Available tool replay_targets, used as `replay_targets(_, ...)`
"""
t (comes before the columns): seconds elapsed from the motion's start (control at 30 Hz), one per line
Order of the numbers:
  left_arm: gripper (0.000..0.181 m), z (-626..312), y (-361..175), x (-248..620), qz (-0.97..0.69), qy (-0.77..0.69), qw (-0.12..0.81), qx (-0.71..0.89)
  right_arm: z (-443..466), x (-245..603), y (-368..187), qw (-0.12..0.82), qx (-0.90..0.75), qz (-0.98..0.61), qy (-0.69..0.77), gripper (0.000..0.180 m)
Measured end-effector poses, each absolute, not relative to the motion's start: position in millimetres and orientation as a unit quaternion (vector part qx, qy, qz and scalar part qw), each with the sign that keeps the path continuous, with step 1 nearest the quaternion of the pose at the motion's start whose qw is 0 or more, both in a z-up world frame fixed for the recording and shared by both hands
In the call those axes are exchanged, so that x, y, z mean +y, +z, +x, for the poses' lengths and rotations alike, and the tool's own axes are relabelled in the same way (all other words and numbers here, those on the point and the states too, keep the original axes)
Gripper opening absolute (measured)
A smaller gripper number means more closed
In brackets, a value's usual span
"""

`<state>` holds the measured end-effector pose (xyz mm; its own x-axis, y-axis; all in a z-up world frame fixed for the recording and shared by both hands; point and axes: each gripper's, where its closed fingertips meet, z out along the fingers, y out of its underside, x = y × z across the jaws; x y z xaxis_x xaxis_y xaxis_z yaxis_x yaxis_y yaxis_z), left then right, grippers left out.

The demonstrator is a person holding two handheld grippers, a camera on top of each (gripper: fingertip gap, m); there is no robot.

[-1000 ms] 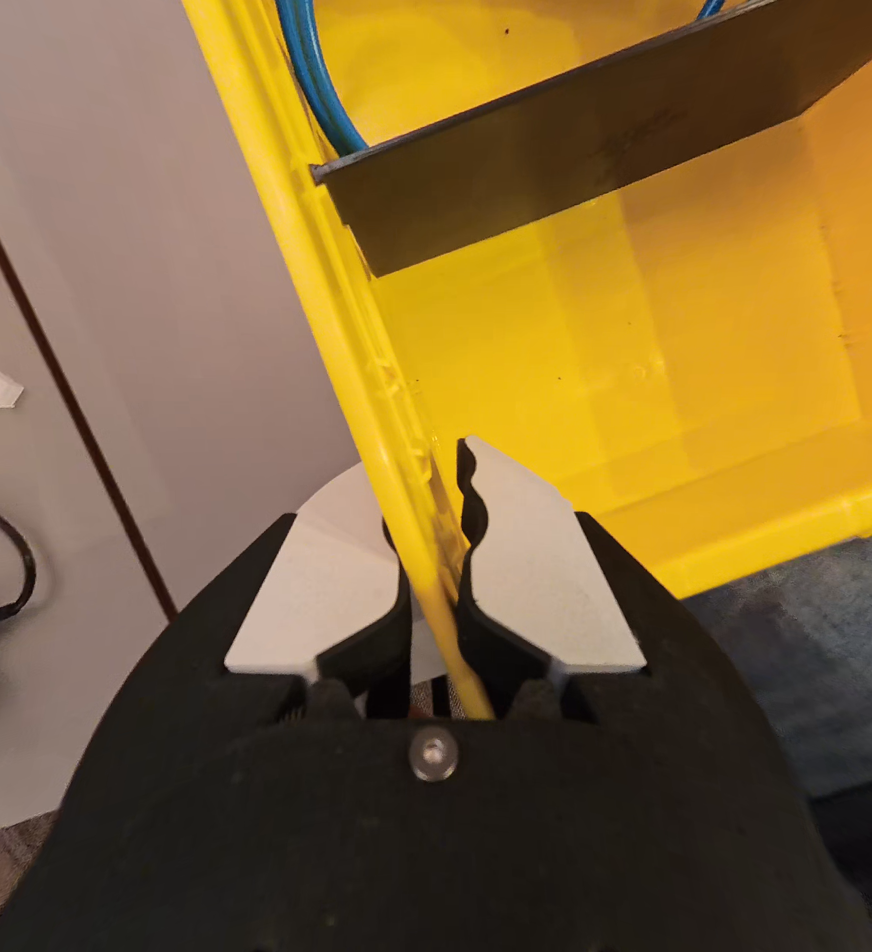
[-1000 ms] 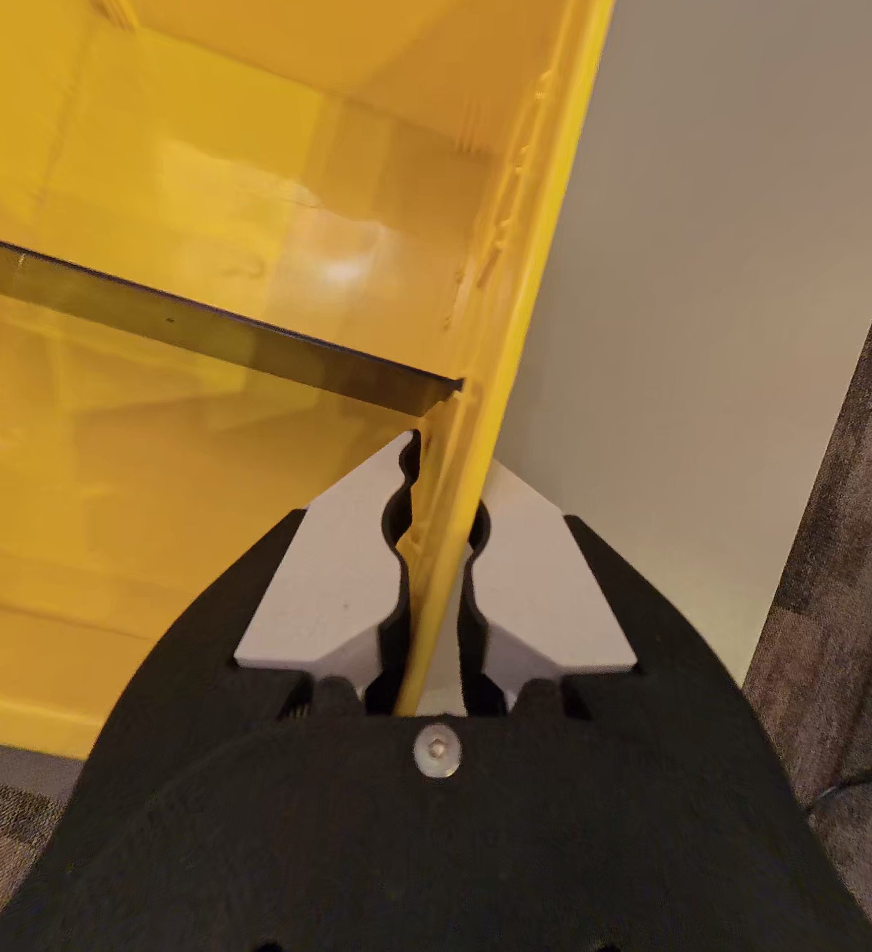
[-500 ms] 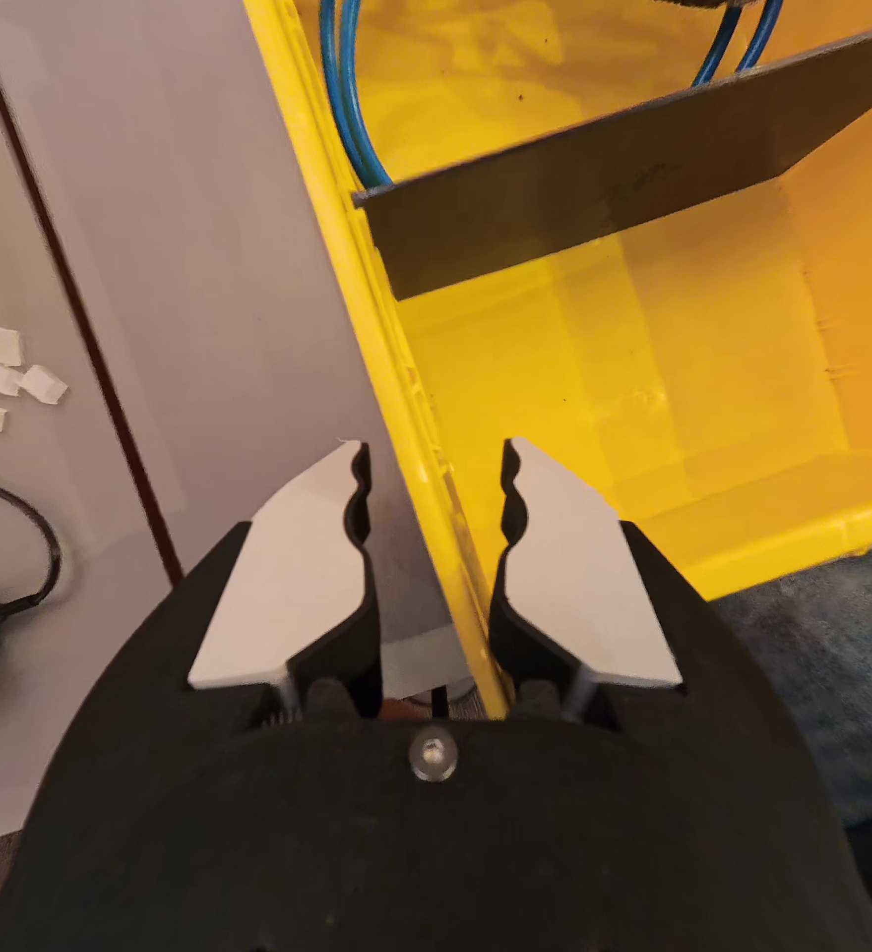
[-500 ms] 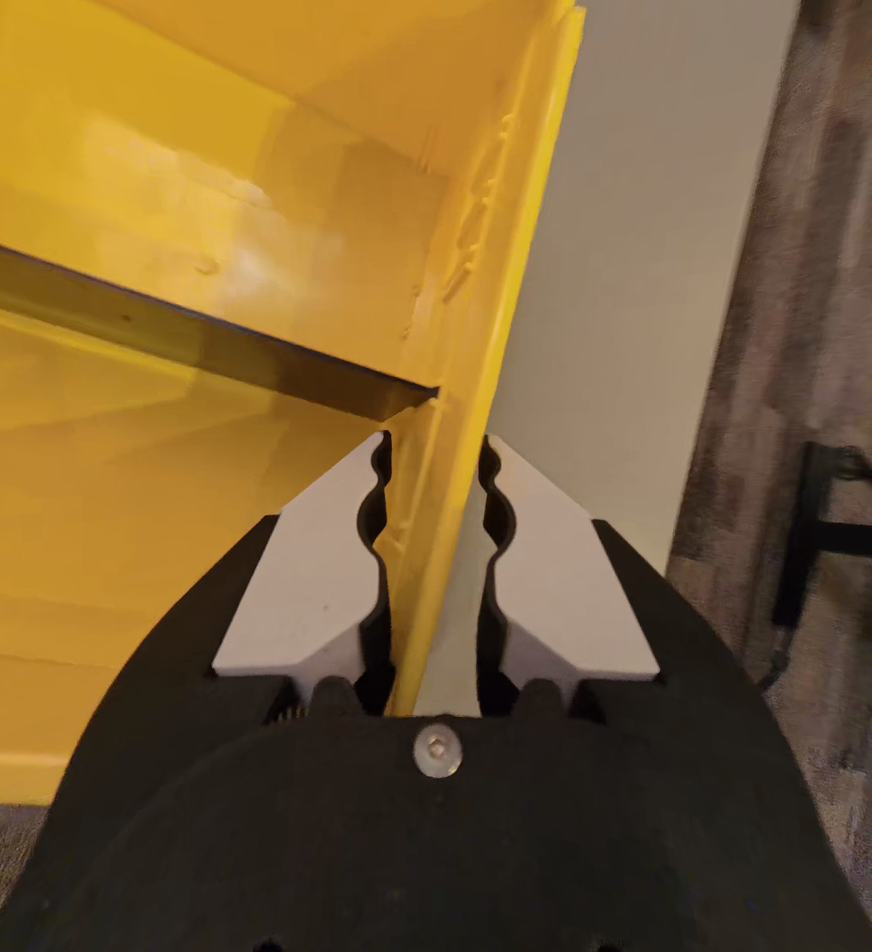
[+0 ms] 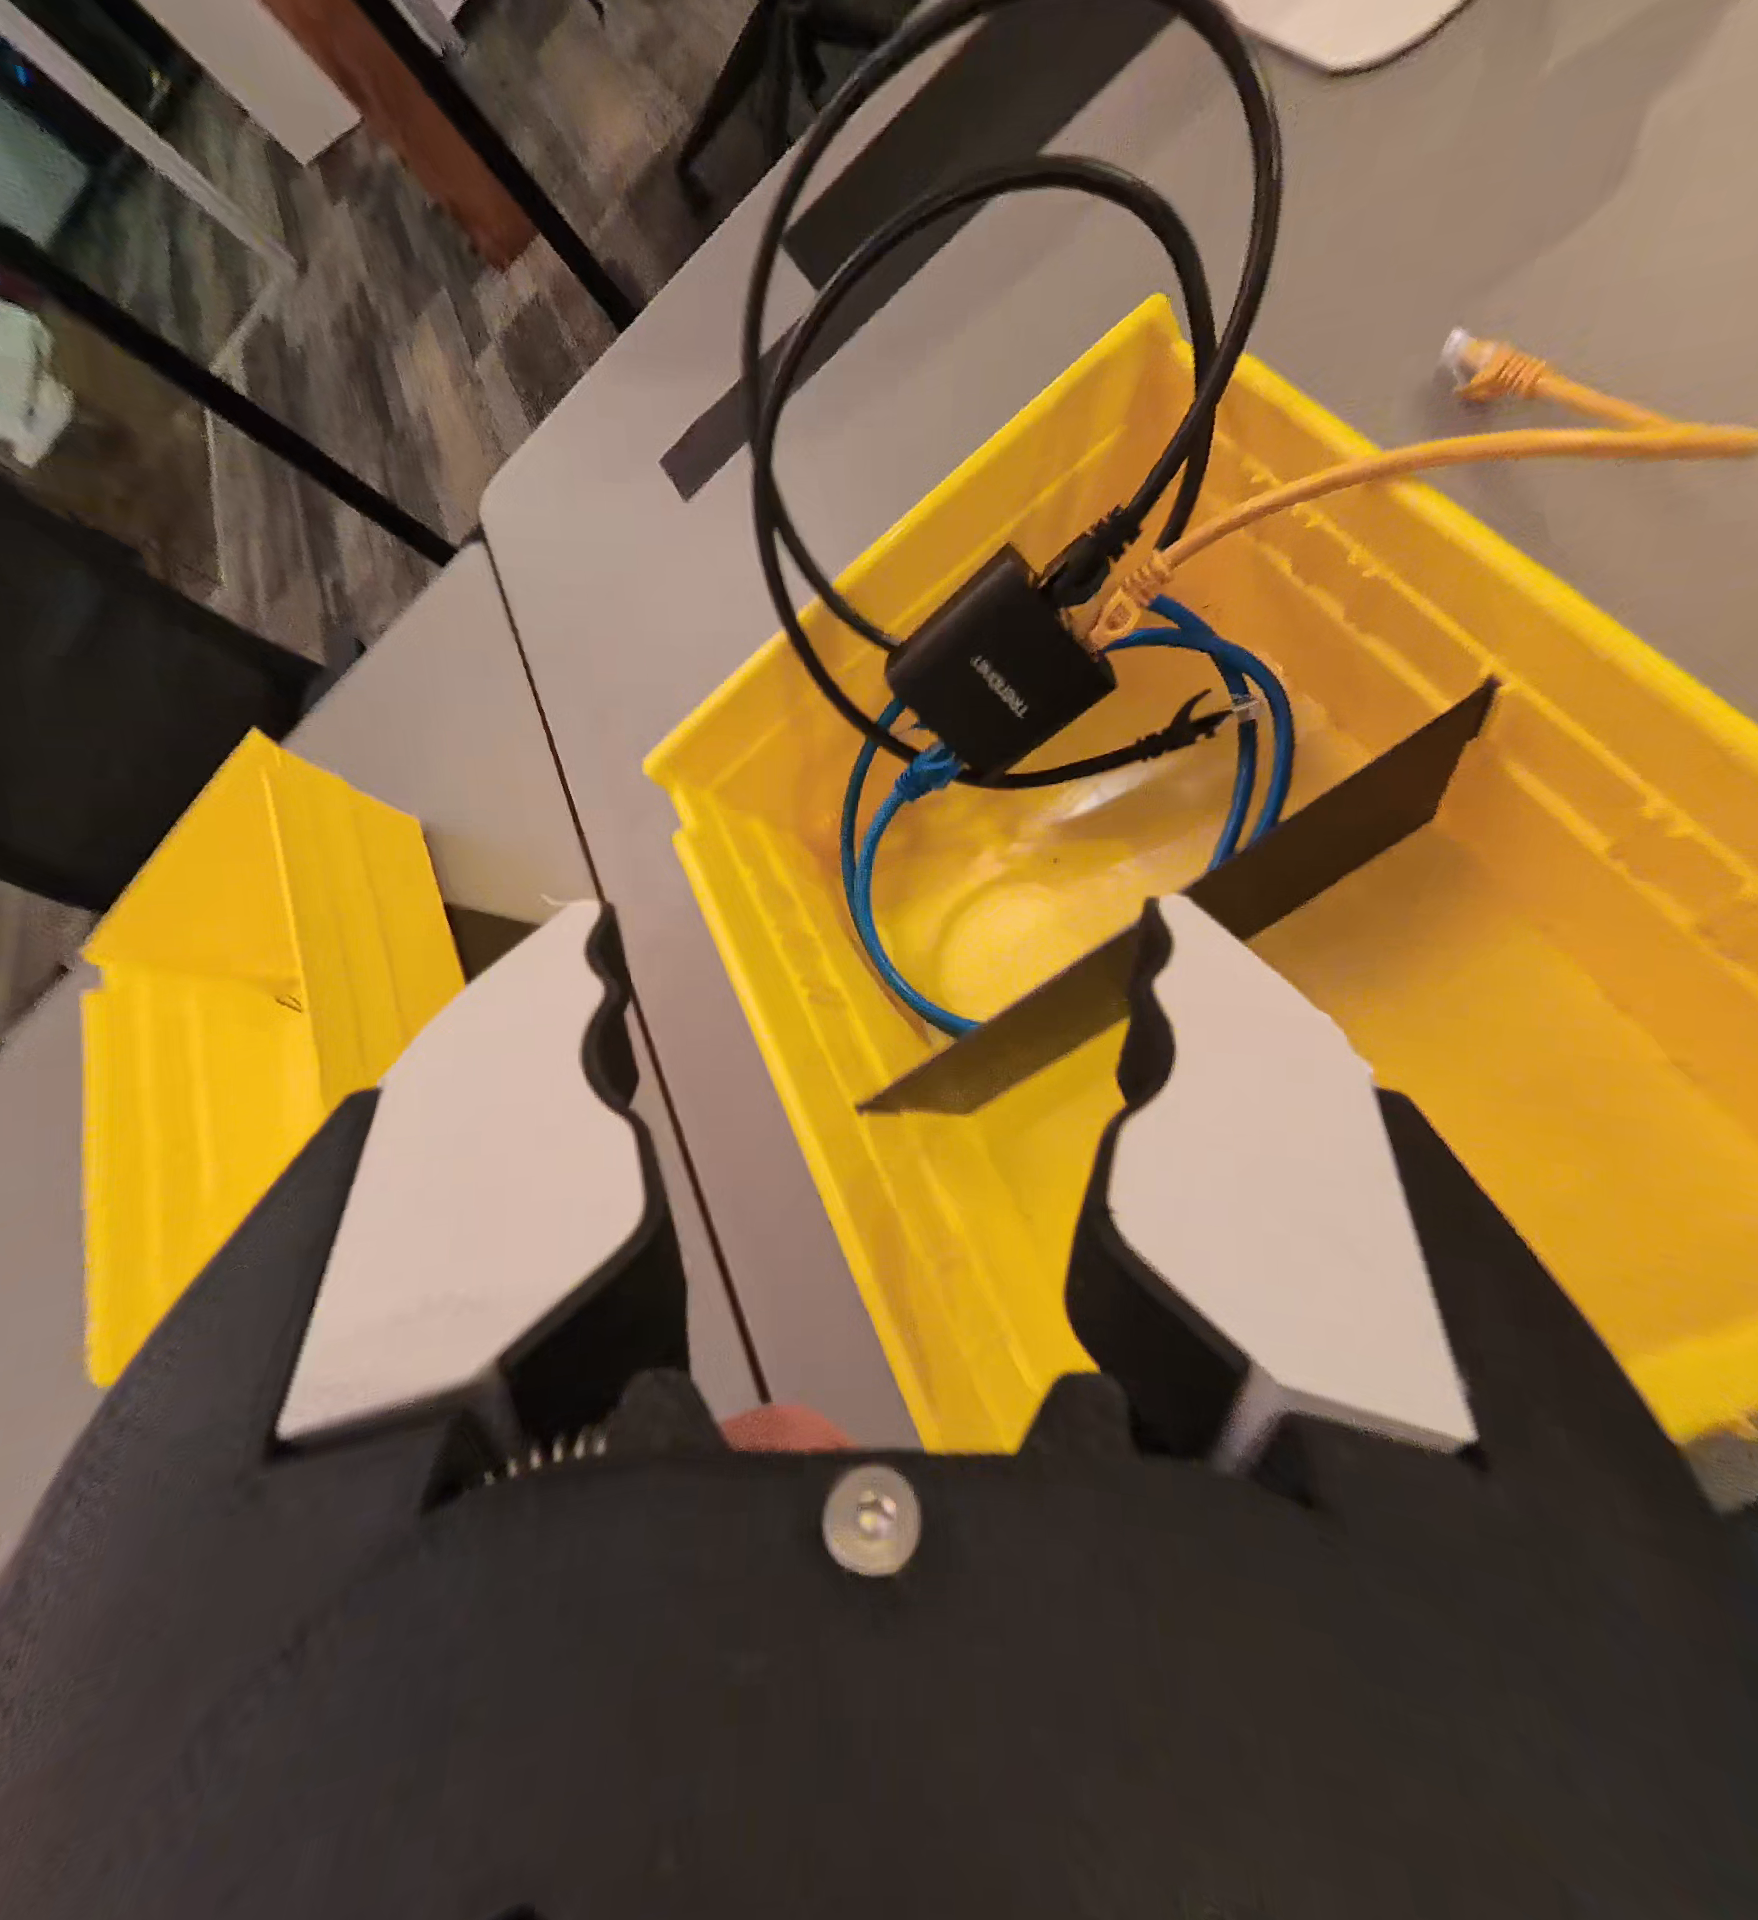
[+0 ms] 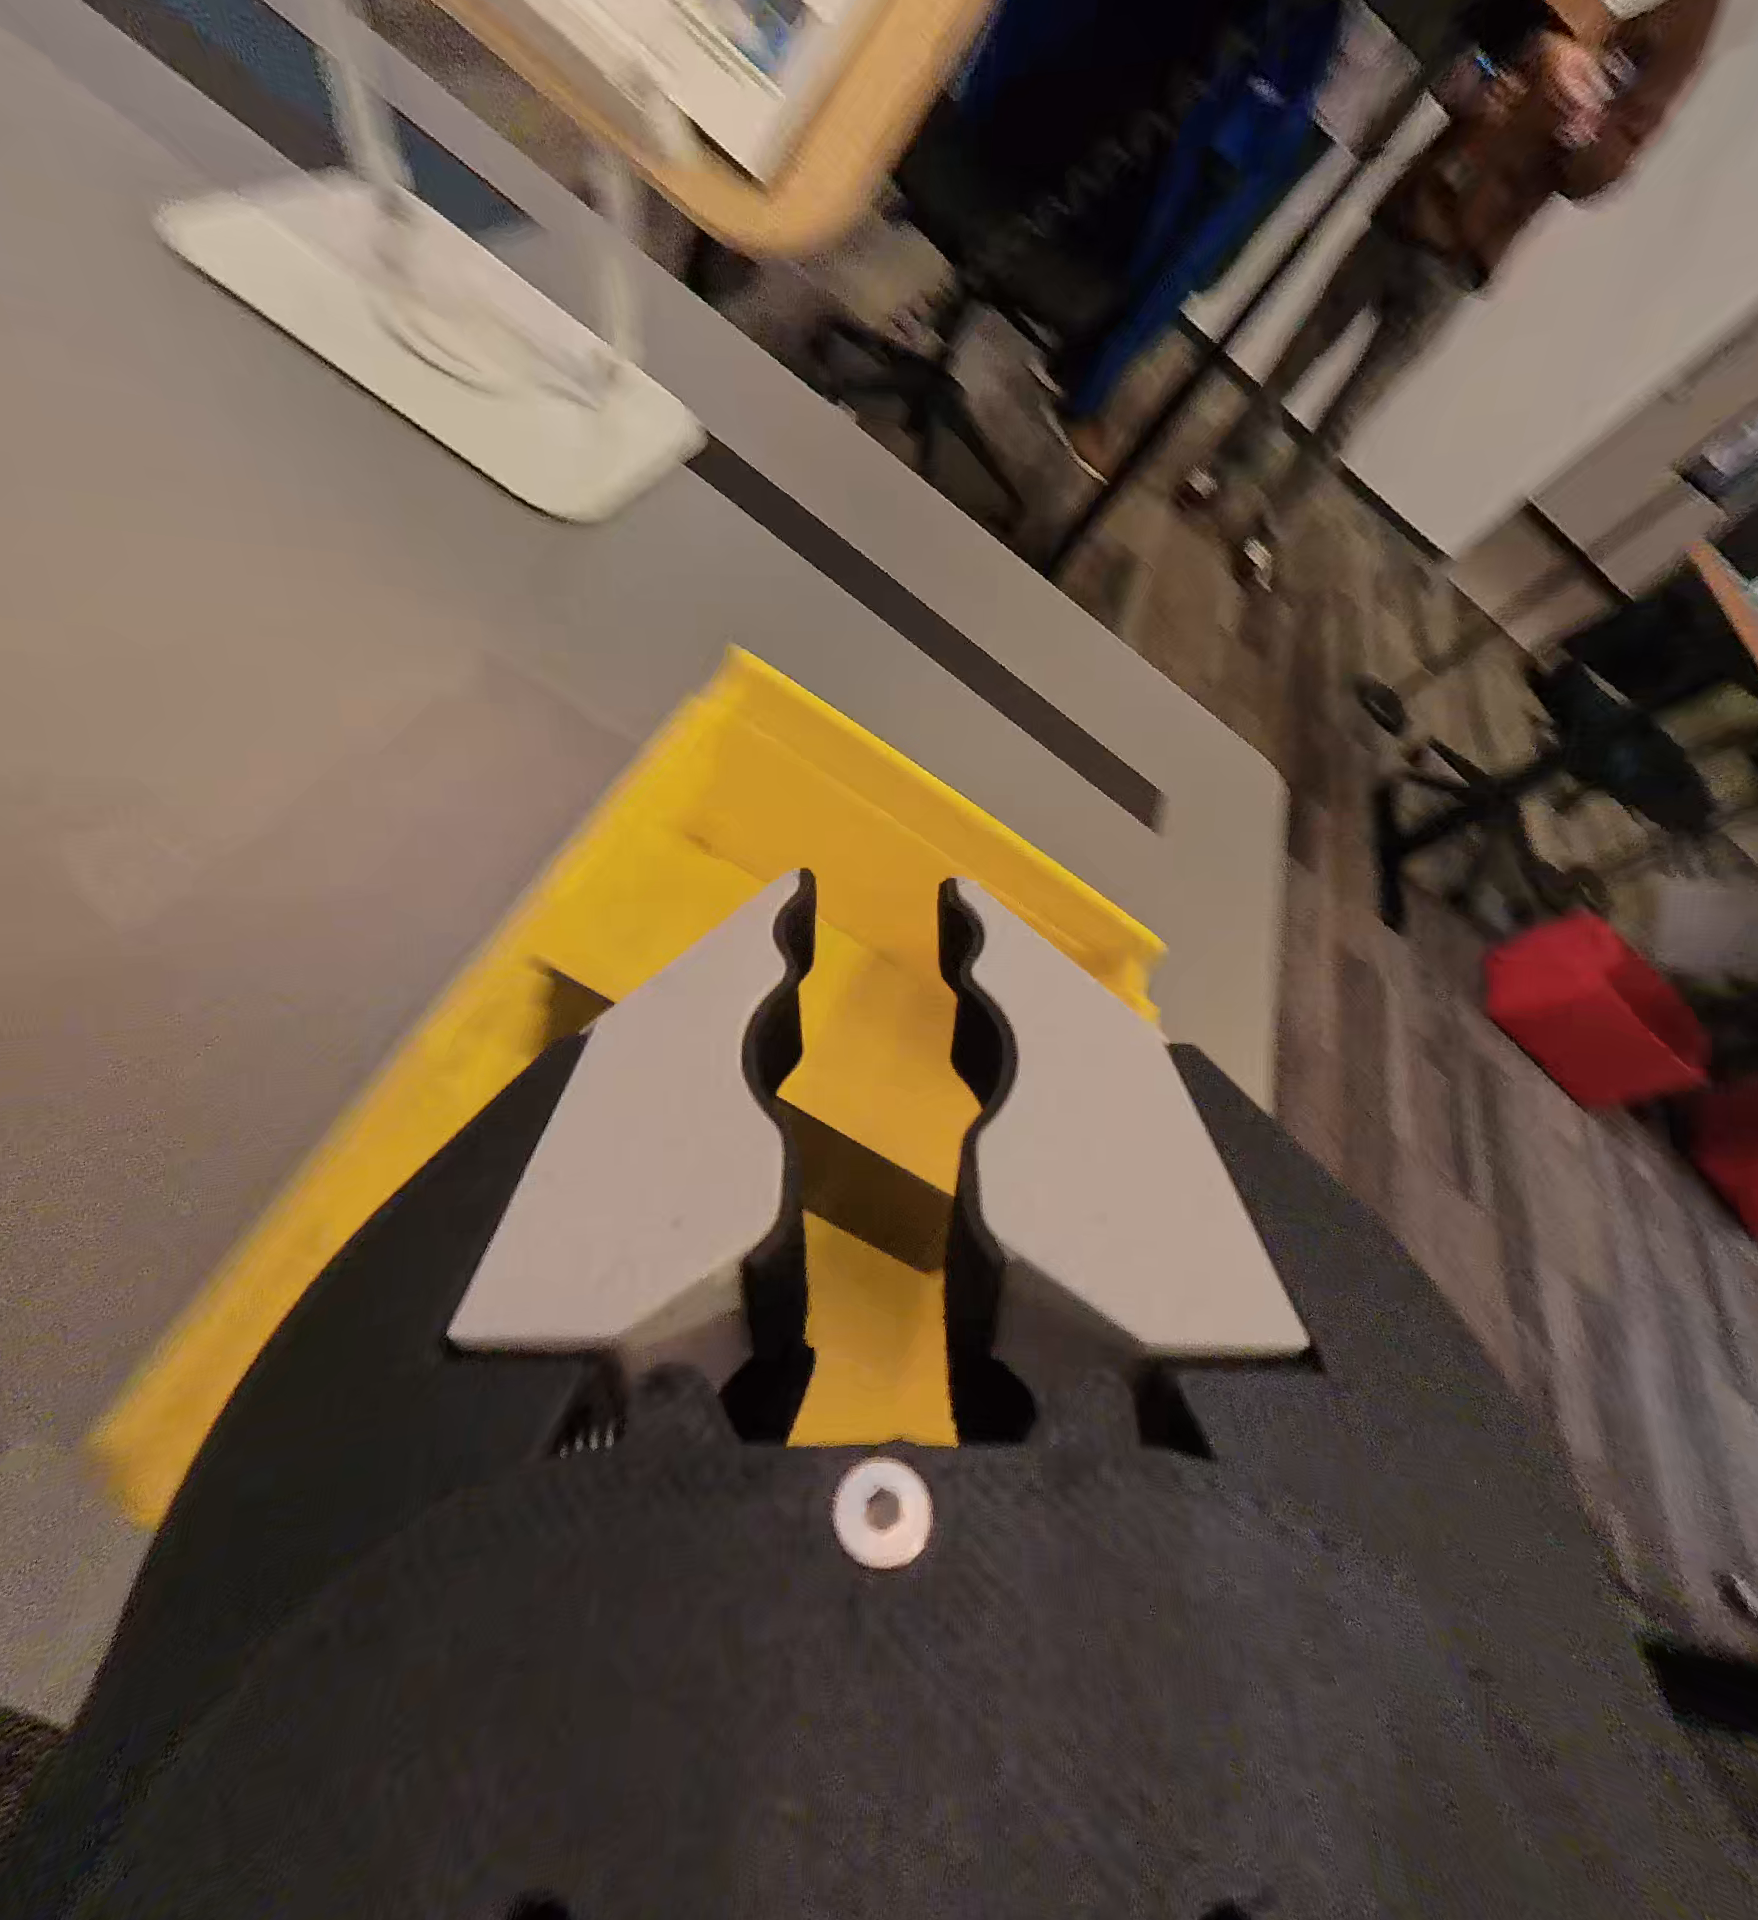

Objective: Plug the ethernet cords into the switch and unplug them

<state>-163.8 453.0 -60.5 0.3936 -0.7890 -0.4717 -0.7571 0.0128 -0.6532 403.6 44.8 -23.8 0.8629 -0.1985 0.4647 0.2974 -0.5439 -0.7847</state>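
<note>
In the left wrist view a small black switch (image 5: 1000, 670) lies in the far compartment of a yellow bin (image 5: 750, 935). A looped black cord (image 5: 1239, 260), a blue cord (image 5: 870, 894) and an orange cord (image 5: 1374, 468) tangle around it. The black and orange cords reach the switch's far side. The orange cord's other plug (image 5: 1477, 369) lies on the table. My left gripper (image 5: 877, 914) is wide open and empty, above the bin's left wall. My right gripper (image 6: 875, 883) is open and empty, above a yellow bin (image 6: 646, 914). No switch shows in the right wrist view.
A black divider (image 5: 1353, 810) crosses the bin; it also shows in the right wrist view (image 6: 875, 1184). A second yellow bin (image 5: 251, 987) stands to the left. A white base (image 6: 418, 343) sits on the grey table (image 6: 231, 727). Red boxes (image 6: 1592, 1008) and people (image 6: 1166, 208) are beyond the table edge. Between my left fingertips and the small black switch (image 5: 1000, 670) there is roughly 12 cm.
Both grippers were shut on the yellow bin's side walls a second ago. They opened, let the walls go and drew back and up, so the switch and cords came into view.
</note>
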Motion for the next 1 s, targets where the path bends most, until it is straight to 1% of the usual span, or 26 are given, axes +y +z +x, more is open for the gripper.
replay_targets(0.1,0.098,-138,-78,464,-0.678,0.036,0.423,0.600,344,79,-34,0.479,-0.088,-0.844,-0.224,0.025)
replay_targets(0.17,0.097,-122,-94,471,-0.658,0.060,0.399,0.636,308,98,-41,0.490,-0.117,-0.842,-0.192,0.024)
replay_targets(0.2,0.097,-116,-101,476,-0.647,0.073,0.390,0.651,292,106,-45,0.493,-0.131,-0.843,-0.172,0.024)
replay_targets(0.3,0.088,-101,-125,492,-0.619,0.101,0.357,0.692,254,124,-57,0.501,-0.159,-0.842,-0.124,0.024)
replay_targets(0.37,0.083,-94,-137,501,-0.607,0.112,0.338,0.710,239,131,-68,0.495,-0.173,-0.845,-0.106,0.024)
replay_targets(0.5,0.083,-85,-161,511,-0.593,0.106,0.294,0.742,224,137,-81,0.491,-0.184,-0.848,-0.081,0.024)
replay_targets(0.57,0.078,-80,-169,516,-0.580,0.112,0.293,0.751,223,139,-84,0.492,-0.182,-0.848,-0.073,0.024)
replay_targets(0.63,0.059,-78,-171,520,-0.570,0.120,0.300,0.756,220,142,-85,0.495,-0.180,-0.848,-0.062,0.024)
replay_targets(0.8,0.058,-75,-167,520,-0.558,0.122,0.328,0.752,213,148,-87,0.496,-0.193,-0.845,-0.061,0.024)
replay_targets(1.0,0.056,-73,-126,509,-0.553,0.099,0.359,0.745,209,153,-83,0.501,-0.203,-0.839,-0.059,0.023)
